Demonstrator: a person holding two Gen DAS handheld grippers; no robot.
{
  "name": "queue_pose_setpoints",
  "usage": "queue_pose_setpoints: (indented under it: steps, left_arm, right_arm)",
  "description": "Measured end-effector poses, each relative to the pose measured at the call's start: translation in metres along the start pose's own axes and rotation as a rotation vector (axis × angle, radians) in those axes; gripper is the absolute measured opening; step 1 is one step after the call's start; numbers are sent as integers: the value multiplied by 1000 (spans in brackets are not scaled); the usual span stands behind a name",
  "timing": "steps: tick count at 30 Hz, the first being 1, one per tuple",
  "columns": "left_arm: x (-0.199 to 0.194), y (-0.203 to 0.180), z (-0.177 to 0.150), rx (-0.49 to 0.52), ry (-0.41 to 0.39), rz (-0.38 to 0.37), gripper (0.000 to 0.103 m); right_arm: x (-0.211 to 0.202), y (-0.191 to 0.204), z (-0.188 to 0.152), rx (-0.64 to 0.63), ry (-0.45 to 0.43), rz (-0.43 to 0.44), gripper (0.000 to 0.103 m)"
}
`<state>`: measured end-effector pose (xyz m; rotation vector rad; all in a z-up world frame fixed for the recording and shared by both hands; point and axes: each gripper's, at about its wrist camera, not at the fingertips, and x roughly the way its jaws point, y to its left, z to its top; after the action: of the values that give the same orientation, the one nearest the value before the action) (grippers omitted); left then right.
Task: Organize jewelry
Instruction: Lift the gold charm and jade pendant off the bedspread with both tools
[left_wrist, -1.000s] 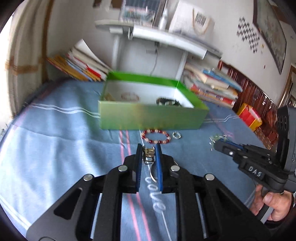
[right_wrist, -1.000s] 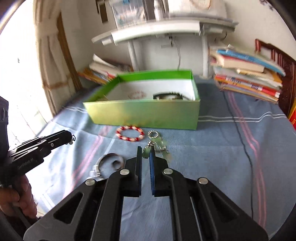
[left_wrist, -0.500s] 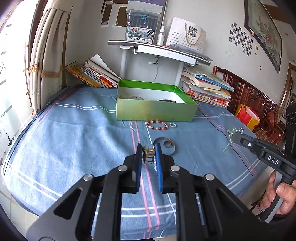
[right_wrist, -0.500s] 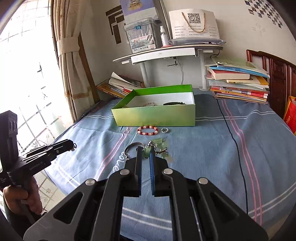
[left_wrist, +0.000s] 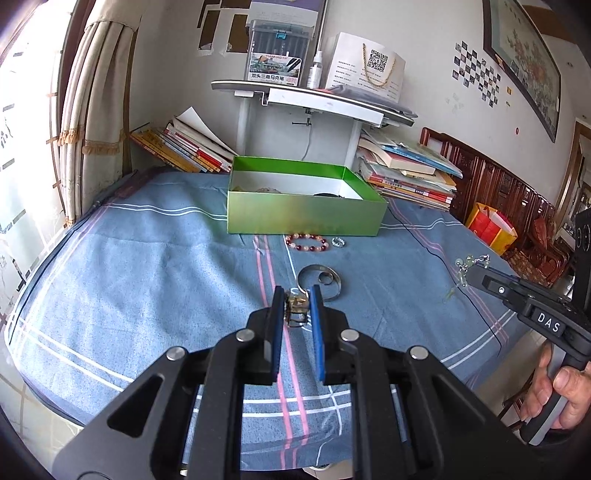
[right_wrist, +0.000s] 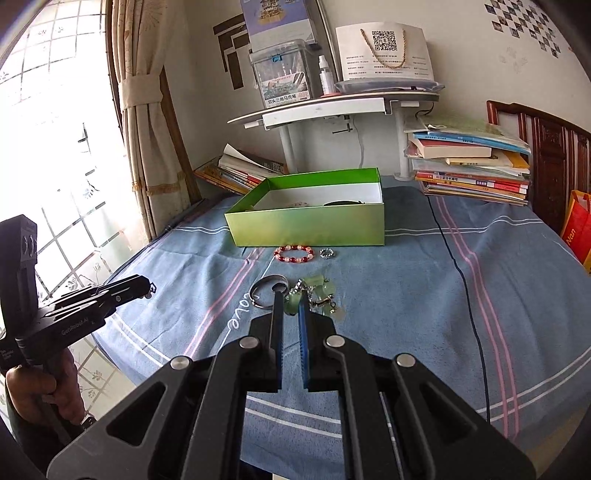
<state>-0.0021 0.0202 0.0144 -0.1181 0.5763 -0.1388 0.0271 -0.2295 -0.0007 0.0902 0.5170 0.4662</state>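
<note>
Above the blue bed, well short of the box (left_wrist: 303, 216): left tongs (left_wrist: 297, 304) clenched on a small gold trinket (left_wrist: 295, 306), right tongs (right_wrist: 291, 306) clenched on a jade charm (right_wrist: 314, 291), both lifted clear, probably for carrying boxward; bracelet (right_wrist: 293, 254), ring (right_wrist: 327, 253) lying just before it.

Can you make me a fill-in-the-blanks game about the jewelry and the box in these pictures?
1. The open box on the blue cloth is colored ____.
2. The red beaded bracelet lies on the cloth in front of the box, right next to a small silver ____.
3. The right gripper is shut on a piece of pale ____ jewelry.
4. The left gripper pinches a small gold-colored piece, and the silver bangle lies on the ____.

Missing words: green; ring; green; cloth
</note>
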Motion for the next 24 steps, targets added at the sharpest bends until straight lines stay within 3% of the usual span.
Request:
queue_pose_setpoints:
  steps: [24]
  left_arm:
    - [31,7,-6,-8,66,-8,14]
  right_arm:
    - [20,-7,-7,16,45,-4,8]
